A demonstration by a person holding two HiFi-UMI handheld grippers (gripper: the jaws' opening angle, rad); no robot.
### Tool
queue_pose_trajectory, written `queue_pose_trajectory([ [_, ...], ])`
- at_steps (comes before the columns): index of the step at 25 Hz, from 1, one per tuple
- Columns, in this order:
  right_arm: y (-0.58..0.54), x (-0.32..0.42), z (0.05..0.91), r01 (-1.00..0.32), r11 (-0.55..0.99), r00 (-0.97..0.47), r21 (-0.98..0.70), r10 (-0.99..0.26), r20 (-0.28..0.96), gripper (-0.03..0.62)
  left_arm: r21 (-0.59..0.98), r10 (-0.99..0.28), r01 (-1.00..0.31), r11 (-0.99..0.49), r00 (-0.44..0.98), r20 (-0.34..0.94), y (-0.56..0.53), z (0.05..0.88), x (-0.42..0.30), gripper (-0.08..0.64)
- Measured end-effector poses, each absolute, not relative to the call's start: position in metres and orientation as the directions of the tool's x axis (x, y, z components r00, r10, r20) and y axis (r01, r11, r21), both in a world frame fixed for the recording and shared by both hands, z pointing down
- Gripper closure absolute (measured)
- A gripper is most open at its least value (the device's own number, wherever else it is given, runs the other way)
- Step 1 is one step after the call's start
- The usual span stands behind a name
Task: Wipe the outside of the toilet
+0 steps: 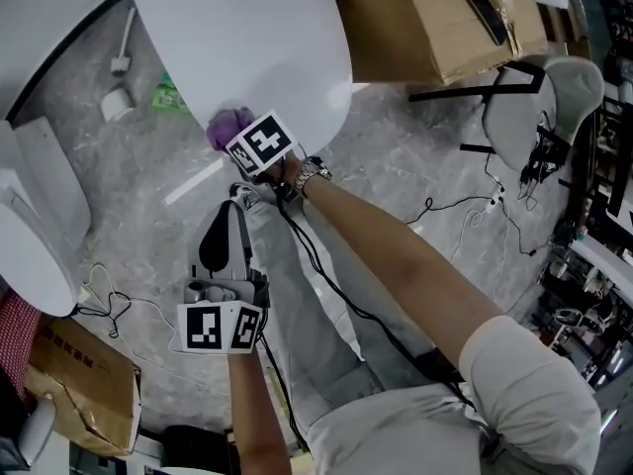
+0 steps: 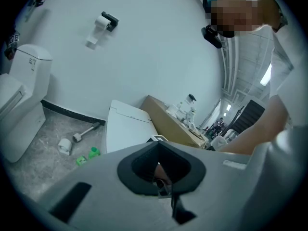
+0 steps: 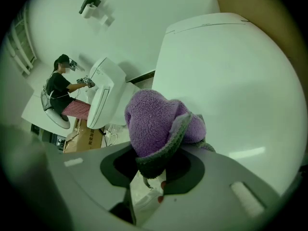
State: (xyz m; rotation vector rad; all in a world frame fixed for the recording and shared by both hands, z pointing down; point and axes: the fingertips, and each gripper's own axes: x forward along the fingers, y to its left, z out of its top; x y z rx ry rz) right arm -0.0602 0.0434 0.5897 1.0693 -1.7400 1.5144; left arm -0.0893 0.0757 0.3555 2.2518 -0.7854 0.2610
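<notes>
Item 1: right gripper (image 1: 247, 144), hand-held, arm stretched out ahead. Jaws clamped on a purple cloth (image 3: 155, 123), which bunches out of them in a fat fold (grey-edged, fluffy).

Item 2: the cloth's contact. In the head view it is pressed against the toilet (image 1: 247, 38), on the curved white outer shell at its near lower edge.

Item 3: left gripper (image 1: 229, 228), held low and close to the body, well apart from the toilet. Jaws look drawn together with nothing between them. It has no part in the wiping at present.

Item 4: a wristwatch (image 1: 315, 173) on the right wrist, and a black cable trailing back along the arm.

Item 5: floor (image 1: 396, 166), grey marbled. On it, beside the toilet, are a paper roll (image 1: 117, 102) and a green bottle (image 1: 170, 95).

Item 6: a cardboard box (image 1: 425, 18) just beyond the toilet. A second toilet (image 1: 35, 226) stands off to the left, and a further person (image 3: 60, 88) sits at another across the room.

State of work, as I judge it: wiping is under way on one low patch of the shell. No damp track or smear shows, so what is already covered cannot be read. The broad upper shell, the far side and the base all appear left to do
</notes>
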Motion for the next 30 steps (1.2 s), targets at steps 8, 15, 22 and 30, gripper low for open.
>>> queue_pose_trajectory([
  [8,0.096,-0.013,0.595,-0.845,0.034,-0.533,-0.534,-0.145,0.834,0.469,0.575,-0.445,-0.592,-0.564,0.805,0.392,0.113,0.345,-0.024,0.554],
  [15,0.128,0.047,0.595,-0.852,0.001,-0.519,-0.524,-0.142,0.843,0.469,0.573,-0.428,-0.573,-0.587,0.820,0.381,0.139,0.336,0.025,0.554],
  [22,0.140,0.090,0.594,-0.849,-0.020,-0.519,-0.528,-0.159,0.840,0.470,0.556,-0.422,-0.571,-0.604,0.821,0.384,0.151,0.331,0.057,0.554],
  [30,0.148,0.147,0.596,-0.862,-0.067,-0.487,-0.503,-0.168,0.857,0.471,0.547,-0.423,-0.577,-0.606,0.817,0.392,0.157,0.329,0.076,0.554],
])
